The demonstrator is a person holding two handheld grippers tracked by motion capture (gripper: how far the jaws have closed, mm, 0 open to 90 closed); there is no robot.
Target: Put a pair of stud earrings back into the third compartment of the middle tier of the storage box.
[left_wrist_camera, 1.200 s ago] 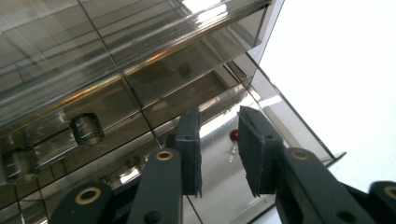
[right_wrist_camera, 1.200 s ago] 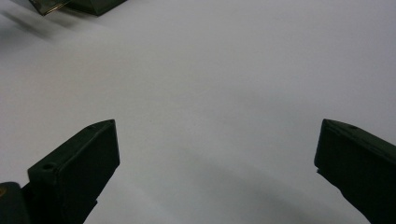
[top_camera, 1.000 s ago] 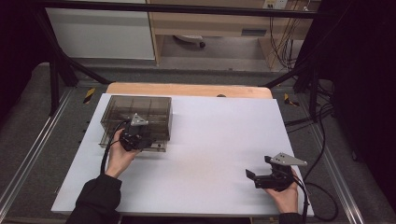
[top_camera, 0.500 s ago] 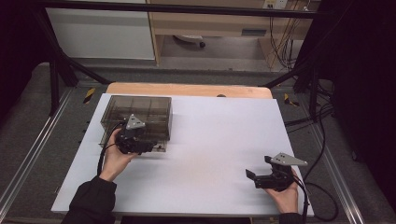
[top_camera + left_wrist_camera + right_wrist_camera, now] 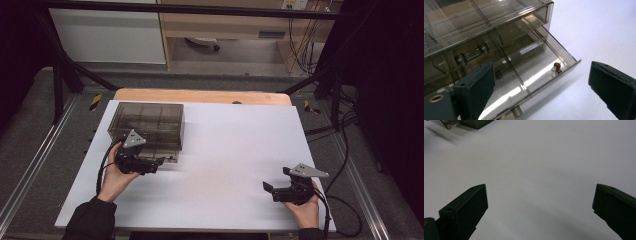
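Observation:
A smoky see-through drawer box (image 5: pixel 147 125) stands at the table's left. Its lower drawer (image 5: pixel 564 53) is pulled out, with a small knob (image 5: pixel 516 111) on its front. A small red-capped clear piece (image 5: pixel 556 67) lies in the drawer's right compartment. My left gripper (image 5: pixel 159 162) is open just in front of that drawer, its jaws on either side of the drawer's corner (image 5: pixel 541 67), touching nothing. My right gripper (image 5: pixel 276 180) is open low over the bare table near the front right, with nothing between its jaws (image 5: pixel 540 187).
The white tabletop (image 5: pixel 235 145) spreads between the two grippers. A wooden strip (image 5: pixel 200 96) runs along its far edge. A corner of the box (image 5: pixel 466 123) shows at the top left of the right gripper view. Cables trail from both grippers.
My left gripper has drawn back a little from the box toward the near edge and points more to the right. The right gripper has not moved.

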